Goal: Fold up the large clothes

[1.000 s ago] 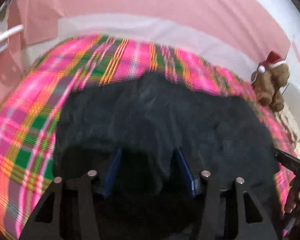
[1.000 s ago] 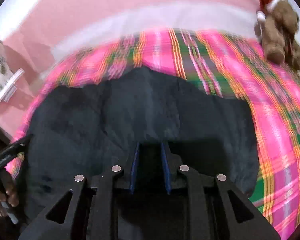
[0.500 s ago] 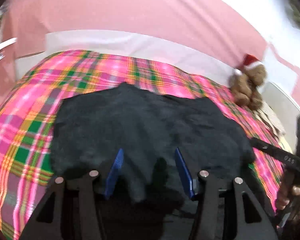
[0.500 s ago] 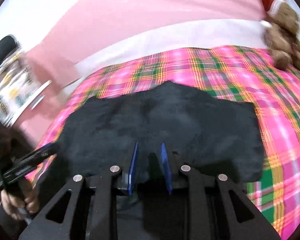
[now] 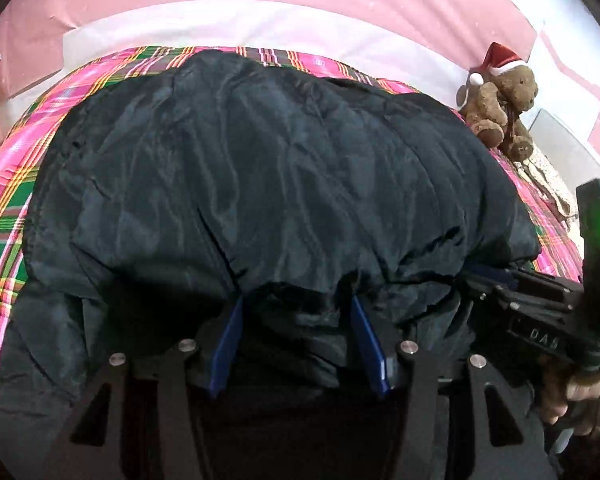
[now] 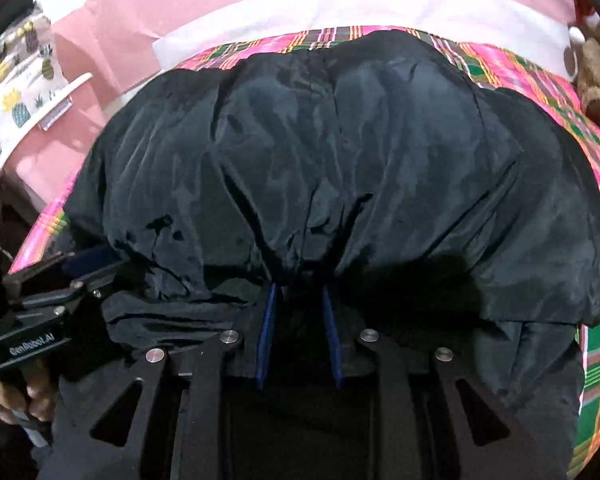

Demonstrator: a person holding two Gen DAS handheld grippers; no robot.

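- Left wrist view: the left gripper [image 5: 296, 312] pinches a thick bunch of the black jacket [image 5: 260, 184] between half-spread jaws. The jacket lies across the plaid bedspread [image 5: 16, 184]. A teddy bear [image 5: 500, 108] sits at the far right. The right gripper [image 5: 496, 280] bites the hem at right.
- Right wrist view: the right gripper [image 6: 298, 304] pinches gathered hem, its jaws closing narrowly on the fabric. The jacket covers most of the bedspread.

Both grippers are carrying the near edge of the shiny black padded jacket [image 5: 284, 184] forward over itself, so the garment is now covering far more of the pink-and-green plaid bedspread [image 5: 4, 208], with the right gripper [image 6: 299, 296] closing on bunched fabric.
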